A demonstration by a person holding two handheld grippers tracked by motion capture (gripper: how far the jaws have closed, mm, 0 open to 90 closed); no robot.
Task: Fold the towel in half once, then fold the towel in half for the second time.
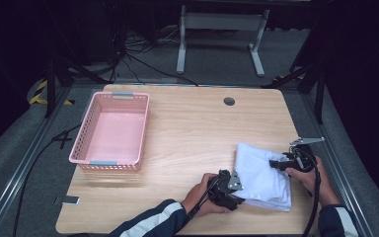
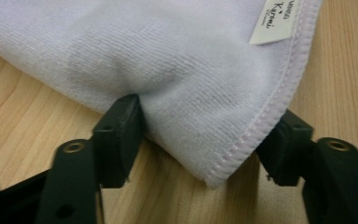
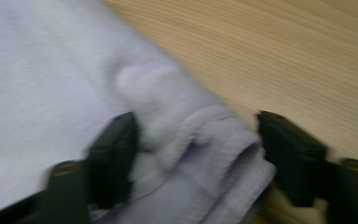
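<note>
**Folded towel between both grippers**

Well to the right of the pink basket, near the table's front edge, your white folded towel lies flat. Your left gripper has its jaws spread around the towel's near corner, beside the label. Your right gripper straddles the far-side folded edge, jaws apart.

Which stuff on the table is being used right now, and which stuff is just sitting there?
In use:
white folded towel
left gripper, jaws around a towel corner
right gripper, jaws around the towel's edge

Just sitting:
pink basket
round hole in the table
</note>
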